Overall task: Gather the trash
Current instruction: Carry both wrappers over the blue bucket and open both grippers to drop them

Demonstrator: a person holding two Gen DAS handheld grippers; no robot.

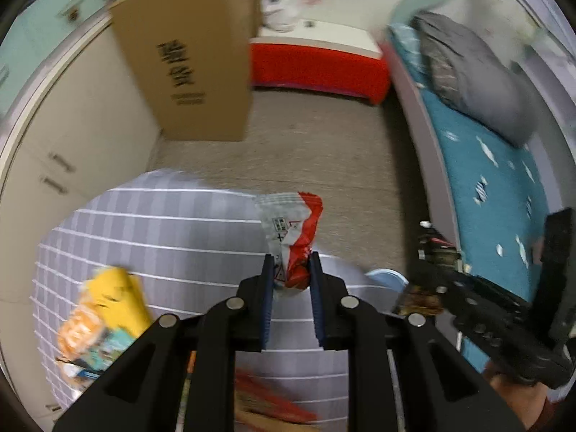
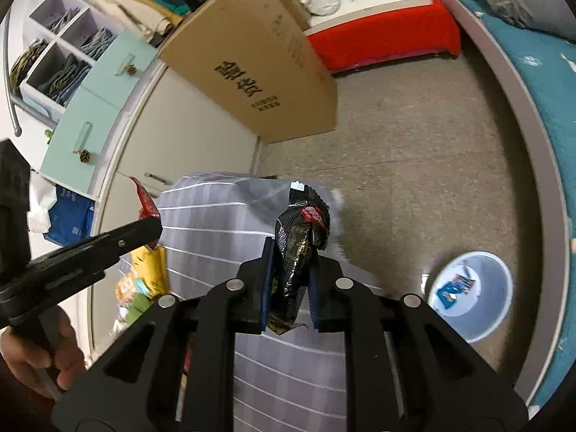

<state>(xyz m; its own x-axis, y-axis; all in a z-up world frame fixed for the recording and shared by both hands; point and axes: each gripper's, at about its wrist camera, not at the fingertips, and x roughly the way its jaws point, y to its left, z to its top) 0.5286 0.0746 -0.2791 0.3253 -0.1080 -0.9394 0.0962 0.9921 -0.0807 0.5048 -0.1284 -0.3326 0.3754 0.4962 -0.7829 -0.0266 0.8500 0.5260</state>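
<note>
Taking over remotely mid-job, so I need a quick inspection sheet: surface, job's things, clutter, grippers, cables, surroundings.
Surface: grey striped cloth over a table, floor beyond.
Job's things: red-and-silver wrapper in left gripper; black wrapper in right gripper; pale blue bin on floor to the right, with scraps inside.
Clutter: yellow and orange snack packets on the cloth's left side.
Grippers: both shut on wrappers, raised above the cloth.
Cables: nothing seen.
Surroundings: cardboard box, cabinet, red bench, teal bed.
</note>
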